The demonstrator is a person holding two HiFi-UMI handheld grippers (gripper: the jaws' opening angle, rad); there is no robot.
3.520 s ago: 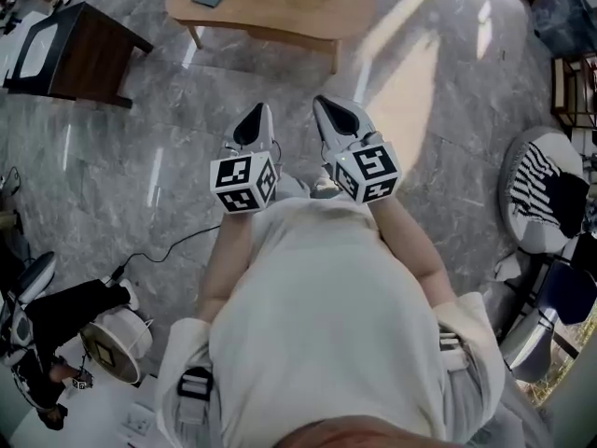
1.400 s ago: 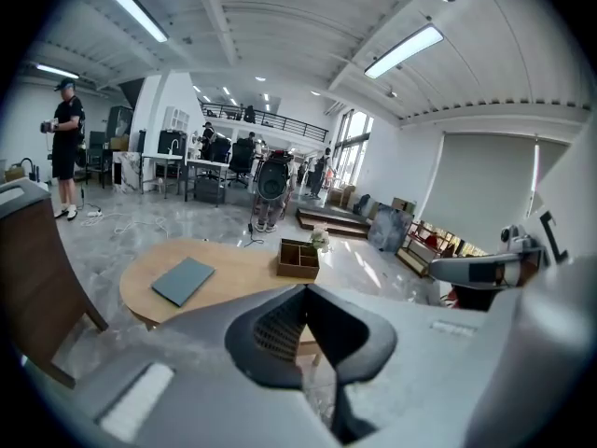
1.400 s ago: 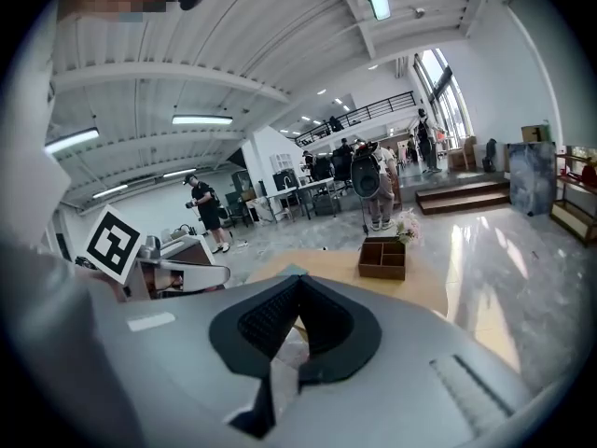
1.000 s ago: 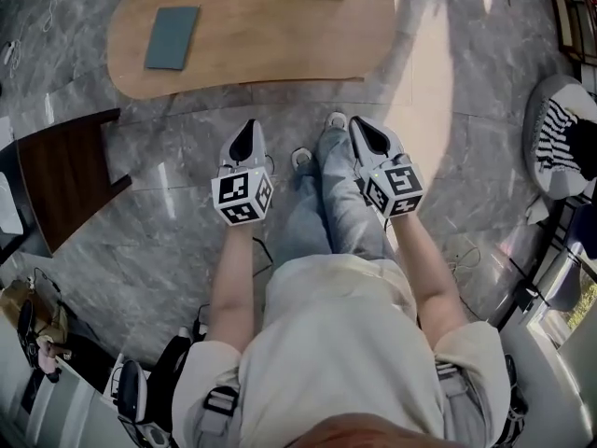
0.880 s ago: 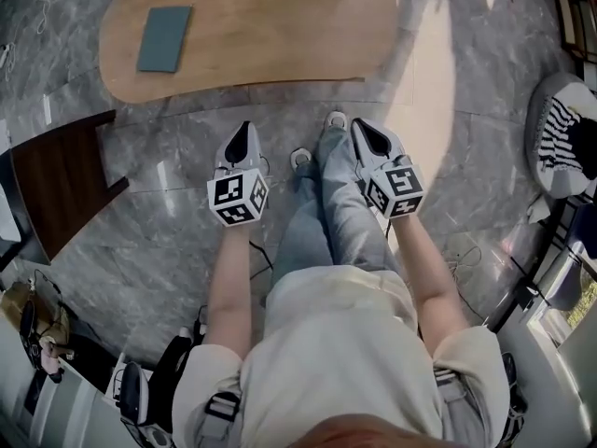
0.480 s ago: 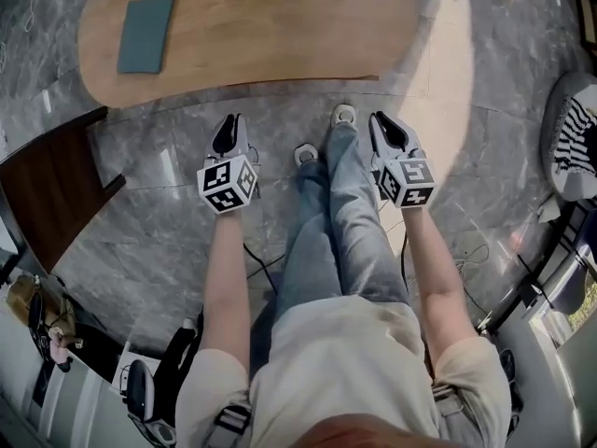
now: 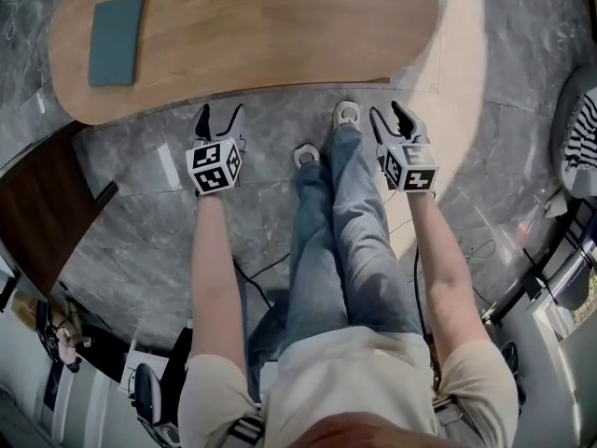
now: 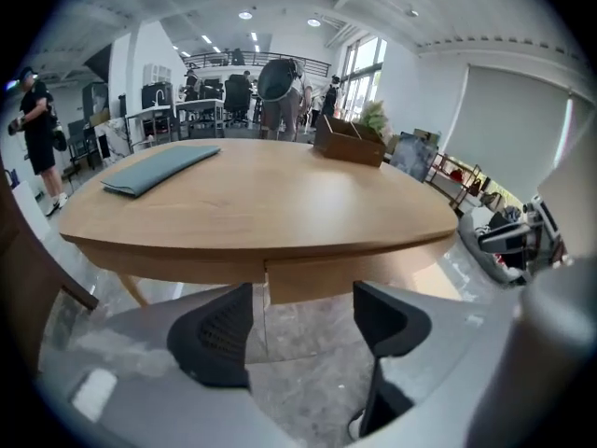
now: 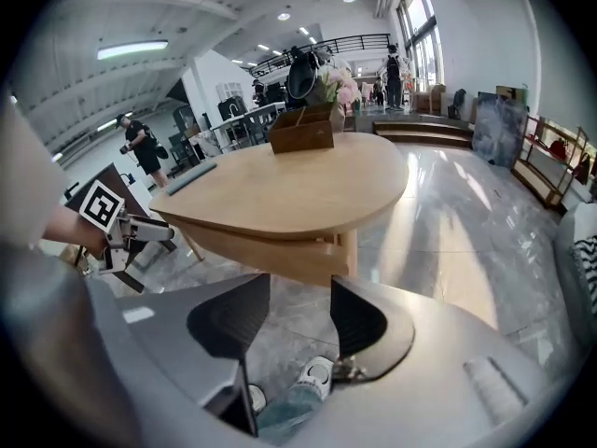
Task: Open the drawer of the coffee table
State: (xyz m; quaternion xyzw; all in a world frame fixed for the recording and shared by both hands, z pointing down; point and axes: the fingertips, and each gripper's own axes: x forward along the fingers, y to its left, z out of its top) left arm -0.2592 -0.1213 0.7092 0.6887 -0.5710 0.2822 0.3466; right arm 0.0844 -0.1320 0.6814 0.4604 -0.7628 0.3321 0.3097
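The wooden coffee table fills the top of the head view. Its drawer front is a flat panel under the tabletop's near edge, with a seam at its left end; it also shows in the right gripper view. My left gripper hangs low over the floor just short of that edge, jaws opening, nothing between them. My right gripper is level with it to the right of the person's legs, jaws also opening and empty. Neither touches the table.
A teal book lies on the tabletop's left part and a wooden box with a plant stands further back. A dark brown side table is at the left. Cables cross the marble floor. People stand in the background.
Both grippers have sunk low and moved forward toward the table's near edge. Their jaws, shut a second ago, now stand apart. The table has drawn nearer in the head view.
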